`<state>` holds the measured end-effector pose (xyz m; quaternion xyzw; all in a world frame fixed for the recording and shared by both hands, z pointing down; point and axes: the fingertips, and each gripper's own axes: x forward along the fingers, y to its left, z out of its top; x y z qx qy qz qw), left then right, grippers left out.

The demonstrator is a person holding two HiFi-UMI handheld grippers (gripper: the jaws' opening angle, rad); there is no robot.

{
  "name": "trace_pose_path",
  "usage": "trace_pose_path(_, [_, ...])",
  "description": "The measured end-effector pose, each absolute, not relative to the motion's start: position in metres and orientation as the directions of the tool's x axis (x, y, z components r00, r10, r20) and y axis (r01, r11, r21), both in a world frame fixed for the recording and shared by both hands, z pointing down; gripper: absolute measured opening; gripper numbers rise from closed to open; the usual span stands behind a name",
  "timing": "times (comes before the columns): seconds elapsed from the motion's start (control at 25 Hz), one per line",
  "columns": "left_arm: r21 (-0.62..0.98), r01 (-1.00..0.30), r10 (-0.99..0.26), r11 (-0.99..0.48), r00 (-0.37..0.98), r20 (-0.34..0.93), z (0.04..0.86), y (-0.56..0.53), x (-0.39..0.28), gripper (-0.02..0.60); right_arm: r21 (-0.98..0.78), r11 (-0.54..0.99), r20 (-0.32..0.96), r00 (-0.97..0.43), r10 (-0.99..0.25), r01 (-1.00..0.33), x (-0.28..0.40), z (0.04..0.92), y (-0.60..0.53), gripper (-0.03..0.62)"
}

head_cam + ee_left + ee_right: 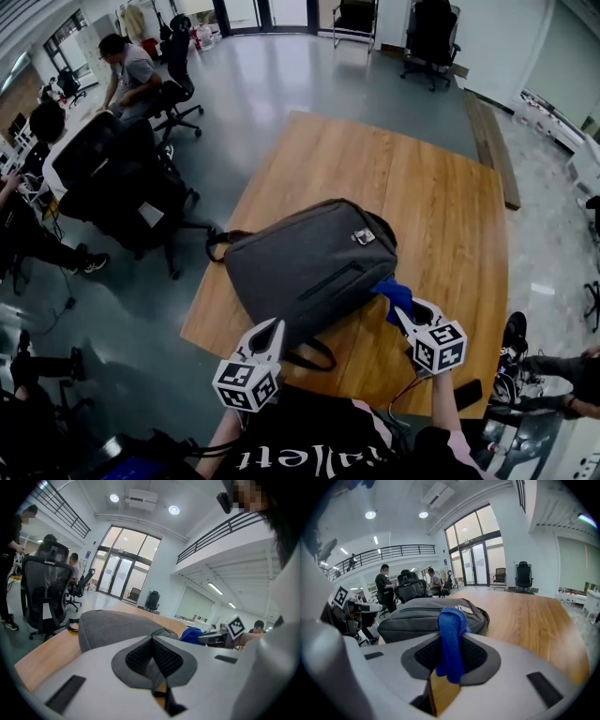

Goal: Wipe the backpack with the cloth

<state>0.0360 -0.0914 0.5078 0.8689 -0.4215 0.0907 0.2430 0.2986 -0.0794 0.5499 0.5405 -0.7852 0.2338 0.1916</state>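
The right gripper (pixel 399 312) clamps the cloth (pixel 395 292) at 4 o'clock on the backpack (pixel 309 262). The left gripper (pixel 273 327) is closed and empty. Wiping appears barely begun.

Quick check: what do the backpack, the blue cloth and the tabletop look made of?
Backpack: grey woven fabric, matte, probably synthetic; a fine heathered weave shows.
Cloth: soft blue knit, possibly microfibre; it has a fine mesh texture and folds limply.
Tabletop: wood or wood-look laminate; it shows light grain lines and a low sheen.

An open office: wooden table (pixel 441 206), swivel chairs (pixel 112 178), mezzanine railing (pixel 225 529).
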Motion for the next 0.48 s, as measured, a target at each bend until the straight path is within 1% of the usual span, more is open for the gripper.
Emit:
trace_pose_path(0.24, [0.354, -0.806, -0.696, -0.474, 0.590, 0.410, 0.526, -0.037, 0.042, -0.002, -0.254, 0.288, 0.509, -0.381, -0.772, -0.923, 0.285, 0.536, -0.051, 0.104])
trace_pose_path(0.48, [0.339, -0.830, -0.694, -0.443, 0.556, 0.457, 0.537, 0.003, 0.031, -0.002, -0.283, 0.294, 0.530, -0.404, -0.746, -0.913, 0.269, 0.551, -0.022, 0.104])
